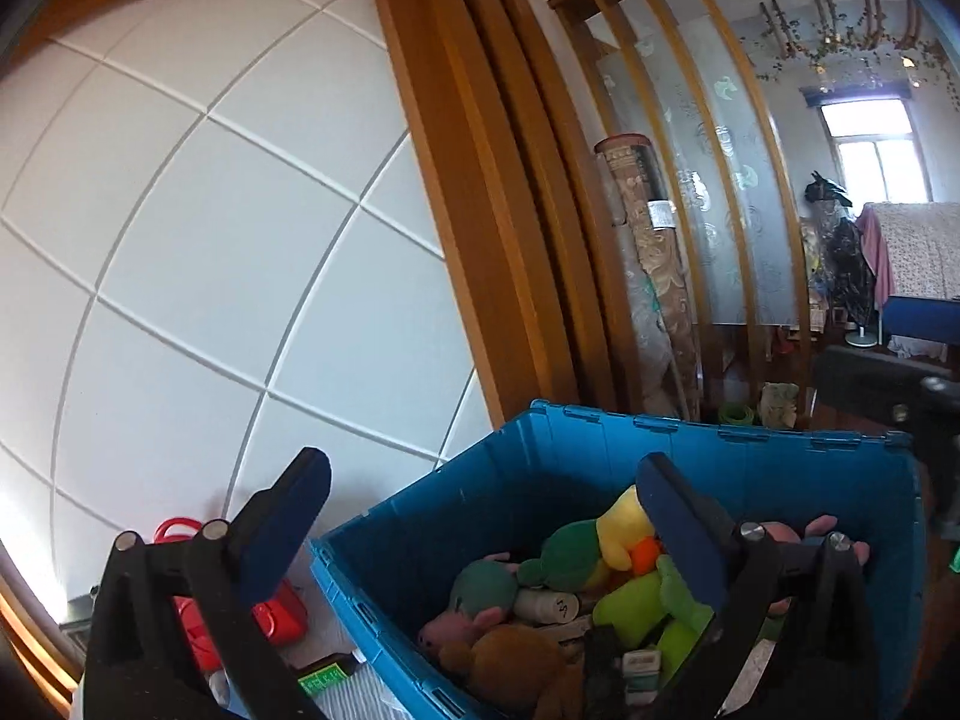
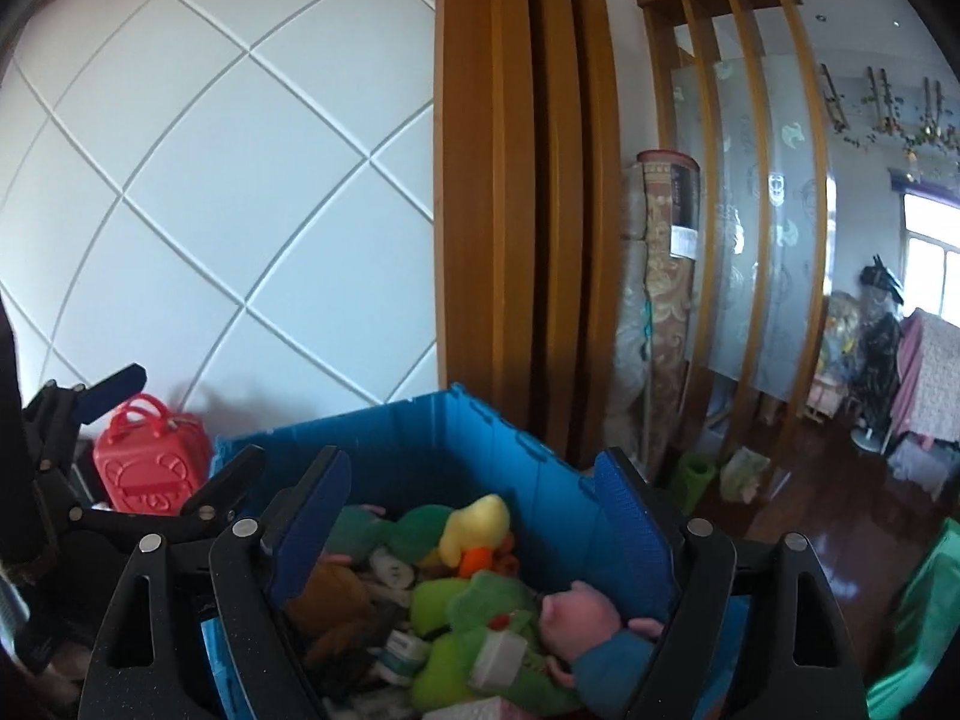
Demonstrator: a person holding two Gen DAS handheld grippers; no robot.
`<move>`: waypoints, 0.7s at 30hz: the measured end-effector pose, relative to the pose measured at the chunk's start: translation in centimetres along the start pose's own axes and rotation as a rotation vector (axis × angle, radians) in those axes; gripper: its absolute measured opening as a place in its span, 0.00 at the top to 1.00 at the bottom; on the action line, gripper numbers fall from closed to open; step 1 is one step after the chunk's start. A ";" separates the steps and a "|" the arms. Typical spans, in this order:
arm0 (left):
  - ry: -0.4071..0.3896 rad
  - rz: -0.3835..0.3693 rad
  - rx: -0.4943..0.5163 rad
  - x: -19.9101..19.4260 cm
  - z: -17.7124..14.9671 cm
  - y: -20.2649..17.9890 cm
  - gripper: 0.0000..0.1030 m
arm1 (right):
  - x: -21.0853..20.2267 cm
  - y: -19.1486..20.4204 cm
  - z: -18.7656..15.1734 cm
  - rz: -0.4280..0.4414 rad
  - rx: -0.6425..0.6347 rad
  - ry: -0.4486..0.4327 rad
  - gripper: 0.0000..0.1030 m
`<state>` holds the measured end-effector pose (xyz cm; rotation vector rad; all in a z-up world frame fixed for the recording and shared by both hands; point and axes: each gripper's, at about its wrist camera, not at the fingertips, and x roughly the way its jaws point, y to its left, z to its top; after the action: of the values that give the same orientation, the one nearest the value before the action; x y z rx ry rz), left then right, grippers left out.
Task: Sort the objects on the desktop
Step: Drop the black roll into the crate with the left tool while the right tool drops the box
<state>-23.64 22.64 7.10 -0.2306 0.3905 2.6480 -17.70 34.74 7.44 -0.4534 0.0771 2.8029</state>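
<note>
Left gripper (image 1: 480, 516): fingers spread wide, nothing between the pads. One finger (image 1: 282, 522) stands outside the near-left wall of the blue crate (image 1: 420, 516); the other is over the crate's contents.

Right gripper (image 2: 474, 522): fingers likewise apart and empty, both held over the crate's interior.

The crate holds a heap of plush toys. Nearest the right gripper, between and below its fingers, lies a pink pig toy (image 2: 579, 606) on a green plush (image 2: 474, 618). Further in sits a yellow duck toy (image 2: 474, 525); a brown plush (image 2: 324, 600) lies toward the left wall.

Outside the crate's left wall stands a red toy case (image 2: 153, 462). Beyond it is a white panelled wall (image 2: 210, 180), and behind the crate a rolled carpet (image 2: 666, 300) stands upright.
</note>
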 end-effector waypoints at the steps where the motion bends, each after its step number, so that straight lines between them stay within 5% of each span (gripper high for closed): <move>1: 0.002 0.003 -0.009 -0.2 -0.2 0.4 0.00 | -0.4 -0.1 -0.1 0.013 0.010 -0.009 0.18; 10: 0.011 0.149 -0.035 -3.8 -3.5 5.0 0.00 | -3.1 0.7 -1.4 0.141 0.000 -0.055 0.17; 21: 0.045 0.494 -0.078 -15.4 -12.2 22.2 0.00 | -3.6 10.2 -4.2 0.350 -0.050 0.008 0.16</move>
<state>-18.98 -6.52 4.20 -0.2439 0.4007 3.1516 -16.29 23.60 4.68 -0.5060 0.0972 3.1516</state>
